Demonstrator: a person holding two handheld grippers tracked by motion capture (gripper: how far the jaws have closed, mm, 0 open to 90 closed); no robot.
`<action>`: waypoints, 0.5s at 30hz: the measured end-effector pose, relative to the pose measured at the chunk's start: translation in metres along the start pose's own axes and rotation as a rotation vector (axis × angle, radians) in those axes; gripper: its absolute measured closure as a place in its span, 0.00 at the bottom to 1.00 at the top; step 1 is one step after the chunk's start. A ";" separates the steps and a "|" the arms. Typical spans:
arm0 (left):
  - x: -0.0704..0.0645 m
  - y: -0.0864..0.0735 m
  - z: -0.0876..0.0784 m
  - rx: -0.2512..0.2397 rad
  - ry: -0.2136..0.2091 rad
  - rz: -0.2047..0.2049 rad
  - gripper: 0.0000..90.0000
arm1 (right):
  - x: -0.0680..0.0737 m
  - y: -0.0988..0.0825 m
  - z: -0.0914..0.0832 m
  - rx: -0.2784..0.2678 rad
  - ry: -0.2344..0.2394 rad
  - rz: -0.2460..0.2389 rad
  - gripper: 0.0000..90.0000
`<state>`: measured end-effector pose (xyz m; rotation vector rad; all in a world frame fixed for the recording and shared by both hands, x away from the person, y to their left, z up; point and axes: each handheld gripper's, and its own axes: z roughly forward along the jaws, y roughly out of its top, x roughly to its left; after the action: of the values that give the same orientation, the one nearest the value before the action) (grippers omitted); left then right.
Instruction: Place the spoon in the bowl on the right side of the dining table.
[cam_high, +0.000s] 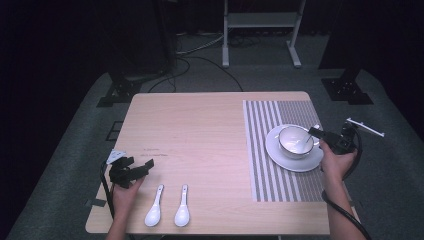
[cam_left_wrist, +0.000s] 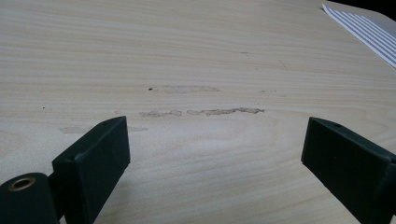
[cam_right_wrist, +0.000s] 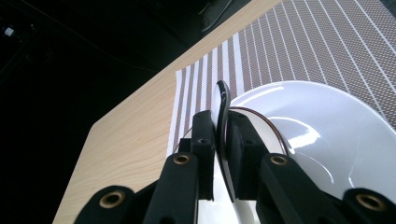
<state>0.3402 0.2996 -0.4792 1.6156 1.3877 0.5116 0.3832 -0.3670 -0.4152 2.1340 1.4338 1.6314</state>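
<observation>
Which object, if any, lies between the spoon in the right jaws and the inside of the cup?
Nothing visible does. The right gripper holds the dark spoon at the rim of the cup, which stands on its saucer.

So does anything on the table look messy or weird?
Yes, a little. The wooden table has thin, pale brownish smears in front of the open left gripper, like dried residue. Otherwise things look tidy: two white spoons lie side by side, and the bowl sits upright on its plate.
</observation>
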 end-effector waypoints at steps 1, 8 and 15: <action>0.000 0.000 0.000 0.000 0.000 0.000 0.07 | -0.001 0.000 0.000 -0.001 0.000 -0.002 0.90; 0.000 0.000 0.000 0.000 0.000 0.002 0.07 | -0.006 -0.001 -0.002 -0.006 -0.015 -0.014 0.90; 0.000 0.000 0.000 0.001 0.000 0.002 0.07 | -0.012 0.000 -0.004 -0.012 -0.020 -0.005 0.91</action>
<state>0.3402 0.2996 -0.4792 1.6175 1.3863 0.5123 0.3797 -0.3771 -0.4220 2.1324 1.4191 1.6079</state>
